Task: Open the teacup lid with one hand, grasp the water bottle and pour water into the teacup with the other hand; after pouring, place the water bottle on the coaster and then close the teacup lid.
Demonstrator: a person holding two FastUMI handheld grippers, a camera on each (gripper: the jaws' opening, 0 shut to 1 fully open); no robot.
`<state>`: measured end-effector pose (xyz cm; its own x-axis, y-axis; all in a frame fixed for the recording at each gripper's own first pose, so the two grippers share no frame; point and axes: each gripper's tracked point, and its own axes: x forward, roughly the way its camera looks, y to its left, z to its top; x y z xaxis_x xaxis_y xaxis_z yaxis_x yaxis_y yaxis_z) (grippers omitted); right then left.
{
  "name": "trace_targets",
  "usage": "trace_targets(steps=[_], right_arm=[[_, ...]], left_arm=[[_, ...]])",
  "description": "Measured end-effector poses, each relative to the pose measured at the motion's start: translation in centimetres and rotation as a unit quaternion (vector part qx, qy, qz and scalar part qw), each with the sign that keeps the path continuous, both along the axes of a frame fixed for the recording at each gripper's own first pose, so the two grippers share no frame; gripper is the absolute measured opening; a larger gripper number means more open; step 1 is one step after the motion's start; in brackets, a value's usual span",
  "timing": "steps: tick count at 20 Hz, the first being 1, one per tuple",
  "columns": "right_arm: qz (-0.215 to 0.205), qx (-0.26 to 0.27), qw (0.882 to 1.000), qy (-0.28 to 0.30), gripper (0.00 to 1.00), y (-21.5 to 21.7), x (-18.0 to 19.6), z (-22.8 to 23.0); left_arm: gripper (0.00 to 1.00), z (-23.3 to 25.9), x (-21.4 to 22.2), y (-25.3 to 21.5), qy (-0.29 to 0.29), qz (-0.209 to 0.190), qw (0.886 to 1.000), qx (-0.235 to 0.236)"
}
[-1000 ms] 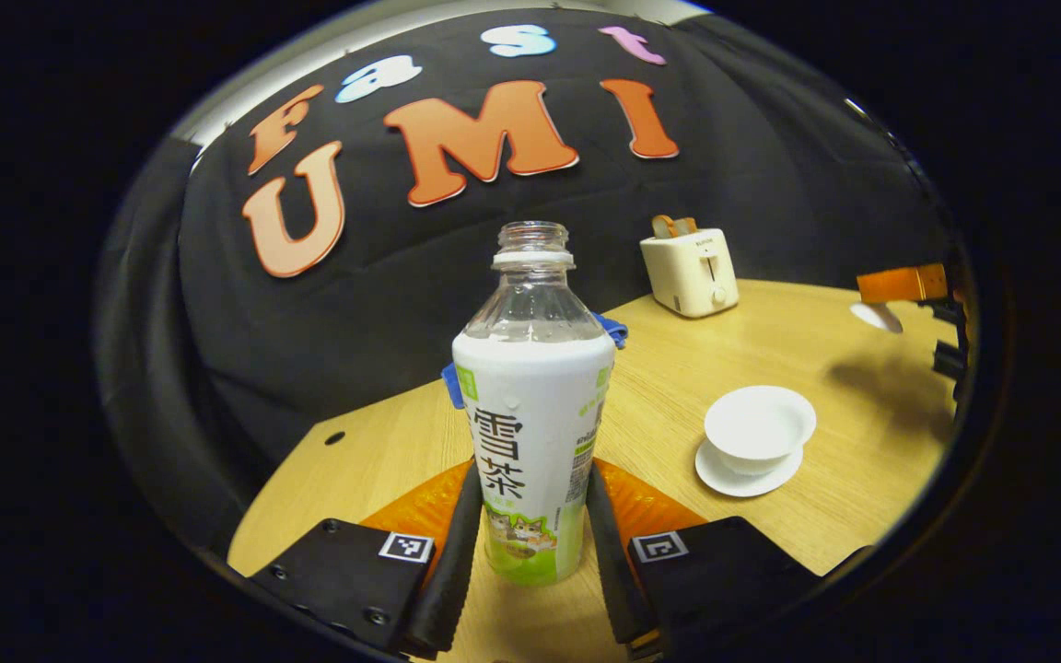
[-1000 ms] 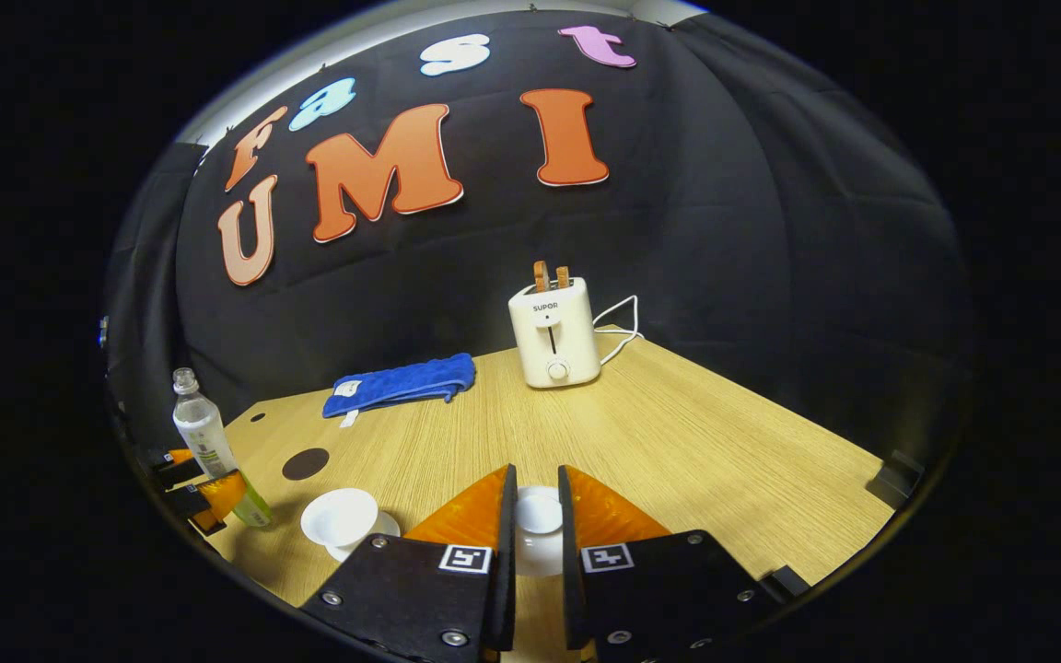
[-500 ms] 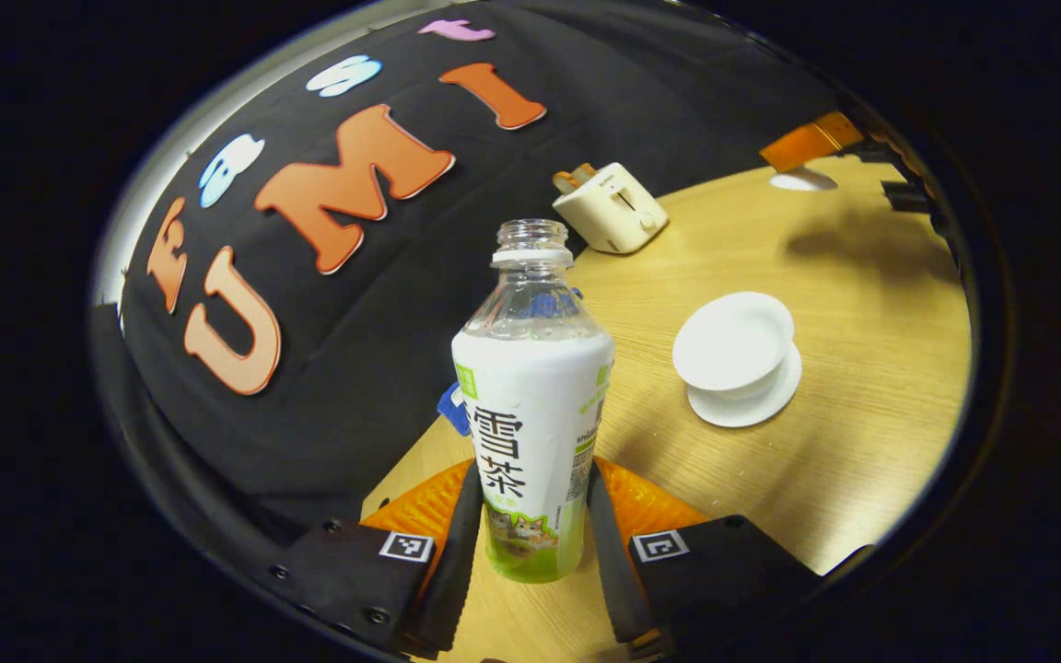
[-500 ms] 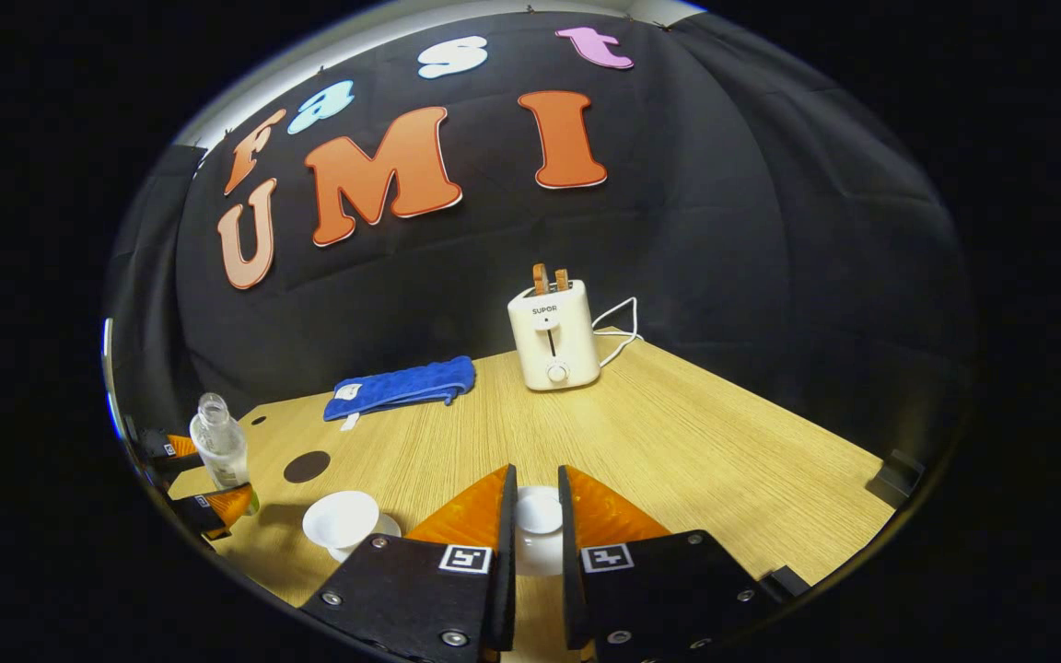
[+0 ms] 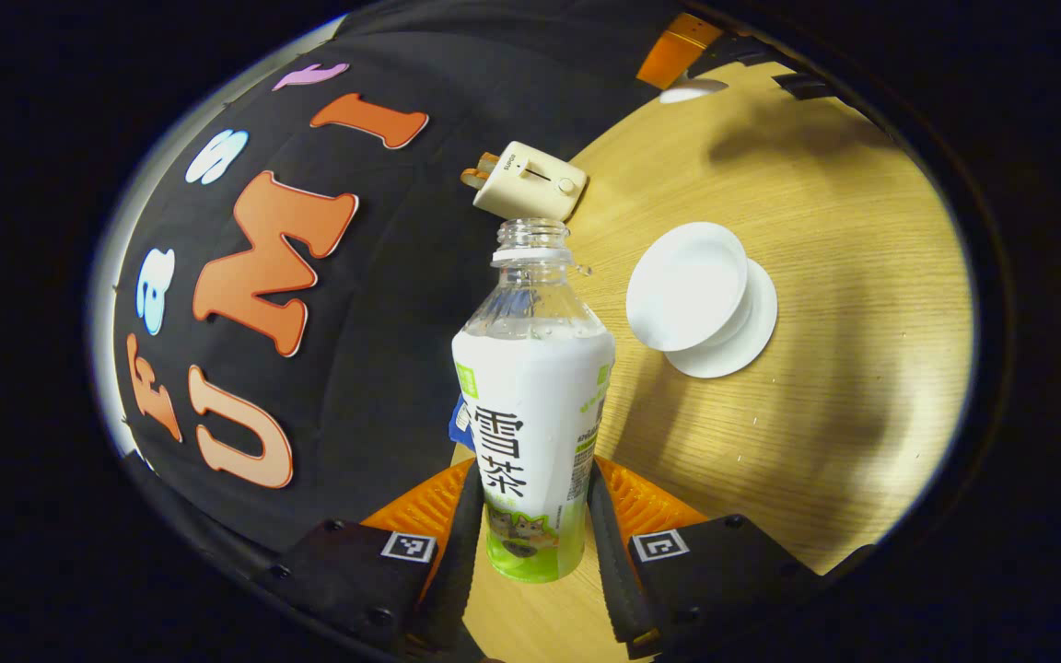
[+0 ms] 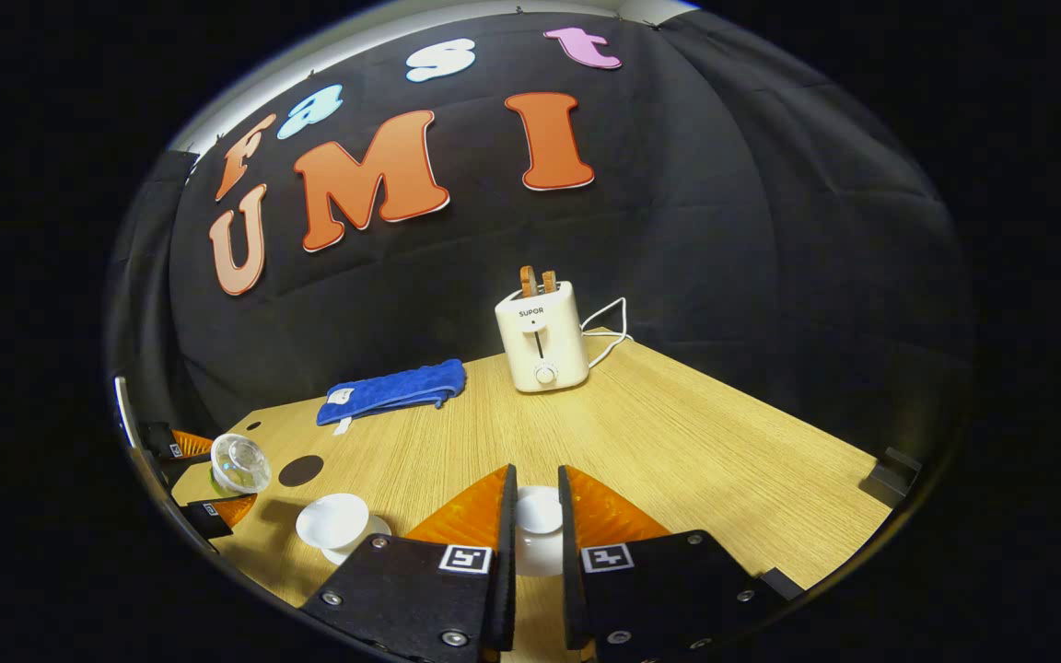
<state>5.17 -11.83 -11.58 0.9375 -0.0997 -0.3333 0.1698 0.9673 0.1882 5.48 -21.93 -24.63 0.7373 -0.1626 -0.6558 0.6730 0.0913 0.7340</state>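
My left gripper [image 5: 530, 474] is shut on the capless water bottle [image 5: 532, 405], which has a white and green label. The bottle is tilted, its open mouth pointing toward the white teacup [image 5: 685, 284] on its saucer [image 5: 752, 330]. The cup has no lid on it. In the right gripper view the tilted bottle [image 6: 240, 463] hangs left of the teacup [image 6: 332, 519], with a dark round coaster [image 6: 300, 470] just behind. My right gripper [image 6: 535, 474] is shut on the white lid [image 6: 538, 512], held above the table. That lid [image 5: 692, 89] also shows far off in the left gripper view.
A cream toaster [image 6: 540, 336] with bread in its slots stands at the back of the wooden table [image 6: 696, 451], its cord trailing to the right. A blue cloth [image 6: 392, 391] lies at the back left. The black booth wall closes in behind.
The left gripper has tipped the bottle further over toward the teacup, so the scene rolls in its view. The right gripper has stayed nearly still with the lid.
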Motion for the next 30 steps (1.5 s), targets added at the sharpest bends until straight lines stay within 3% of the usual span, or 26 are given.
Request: trace_targets(steps=[6,11,18,20,22,30], right_arm=[[0.007,-0.002,1.0,0.005,0.21,0.6,0.2,-0.4],[0.016,-0.004,1.0,0.006,0.21,1.3,0.3,-0.4],[0.014,0.001,1.0,0.004,0.21,0.8,0.2,-0.3],[0.011,0.0,1.0,0.006,0.21,0.5,0.2,-0.5],[0.01,0.002,1.0,0.006,0.21,0.4,0.2,-0.5],[0.01,-0.001,1.0,0.007,0.21,0.3,0.1,-0.5]], left_arm=[[0.65,0.5,0.6,0.0,-0.013,-0.064,0.994,0.088],[0.6,0.8,0.6,-0.1,-0.008,-0.1,0.985,0.142],[0.6,1.1,1.2,0.4,-0.01,-0.146,0.963,0.226],[0.65,1.4,1.7,0.7,-0.012,-0.156,0.956,0.248],[0.6,1.5,1.8,0.8,-0.009,-0.161,0.951,0.264],[0.6,2.8,2.4,-0.2,-0.028,-0.203,0.926,0.317]])
